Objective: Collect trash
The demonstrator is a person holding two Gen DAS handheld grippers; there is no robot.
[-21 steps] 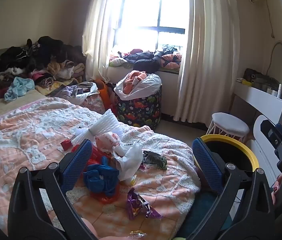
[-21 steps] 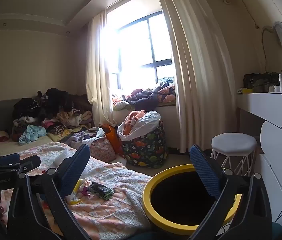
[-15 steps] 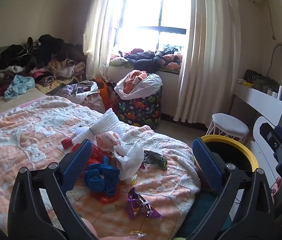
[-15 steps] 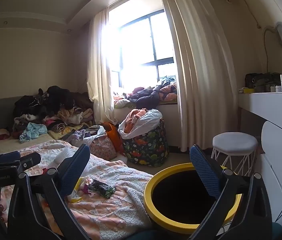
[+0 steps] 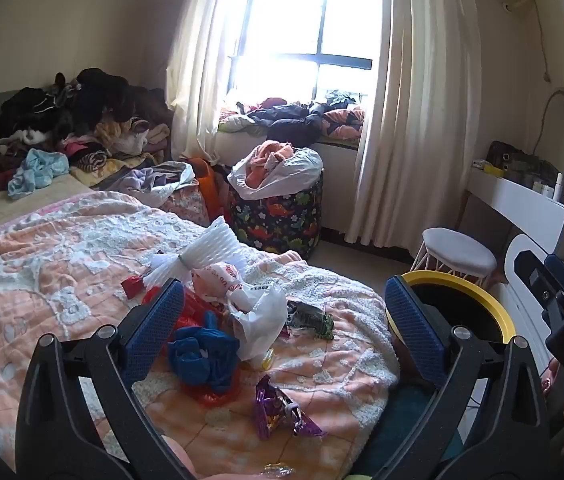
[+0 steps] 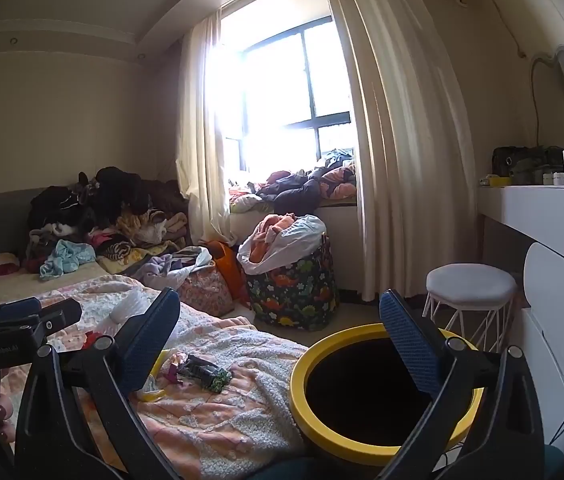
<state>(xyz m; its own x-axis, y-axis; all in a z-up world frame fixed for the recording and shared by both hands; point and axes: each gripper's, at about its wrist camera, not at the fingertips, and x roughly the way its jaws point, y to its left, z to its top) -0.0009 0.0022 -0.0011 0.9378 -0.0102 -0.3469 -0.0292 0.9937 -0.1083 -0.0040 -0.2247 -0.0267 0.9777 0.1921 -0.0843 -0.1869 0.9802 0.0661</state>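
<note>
Trash lies in a heap on the pink and white bedspread: a blue crumpled bag, a white plastic bag, white foam netting, a purple wrapper and a dark green wrapper, which also shows in the right wrist view. My left gripper is open and empty above the heap. My right gripper is open and empty over the near rim of the yellow-rimmed black bin beside the bed. The bin also shows in the left wrist view.
A flowered laundry basket full of clothes stands by the window. A white stool and a white dresser are to the right. Piles of clothes cover the bed's far end.
Both views have shifted very slightly. Both grippers stay open and nothing on the bed has moved.
</note>
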